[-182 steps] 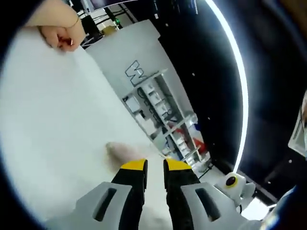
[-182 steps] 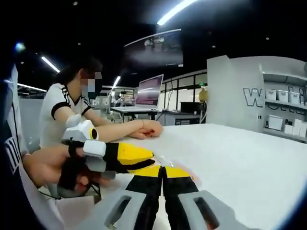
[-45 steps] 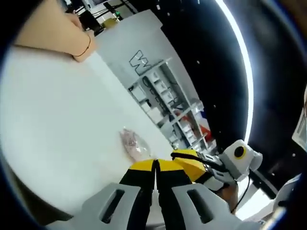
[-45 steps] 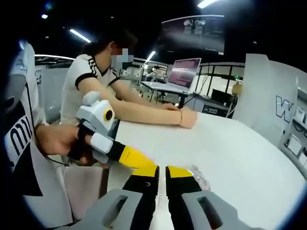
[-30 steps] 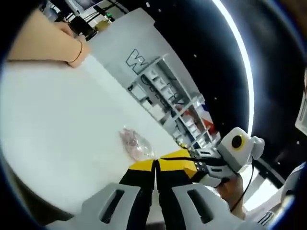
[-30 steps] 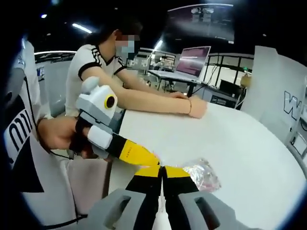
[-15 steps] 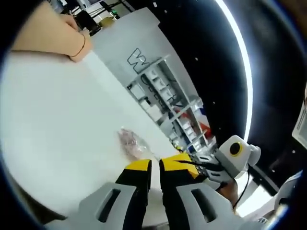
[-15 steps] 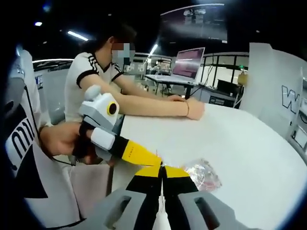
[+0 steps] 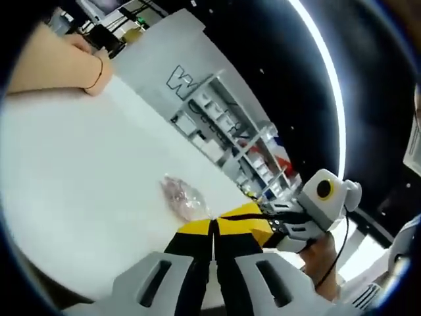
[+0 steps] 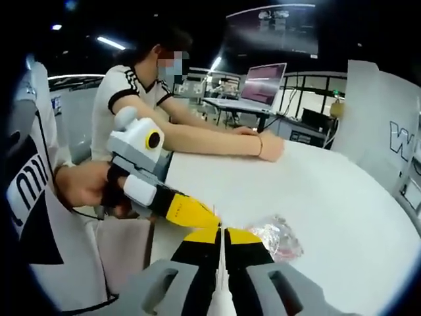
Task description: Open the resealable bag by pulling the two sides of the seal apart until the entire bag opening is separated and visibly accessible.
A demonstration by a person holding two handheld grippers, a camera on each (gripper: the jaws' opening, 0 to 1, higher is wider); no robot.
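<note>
We judge this as the pulling step: both grippers sit at the bag's near edge, seal not visibly parted yet. Next move calls for drawing the two grippers apart, sideways from each other, steady enough that neither thin lip slips out.

Left gripper point(image 9: 214, 227), left gripper view: yellow-tipped jaws pressed together, no gap, right at the near end of the resealable bag point(image 9: 183, 198). We take it as pinching one lip of the seal, though the film itself is too thin to make out between the tips. Bag is clear, crumpled, with pinkish contents, far end resting on the white desk point(image 9: 72, 171).

Right gripper point(image 10: 223, 236), right gripper view: jaws also fully closed, tips touching the bag's near edge, likely on the other lip. The left gripper comes in from the left, tips meeting ours.

Another person's arm point(image 10: 217, 141) rests on the desk, well apart.
</note>
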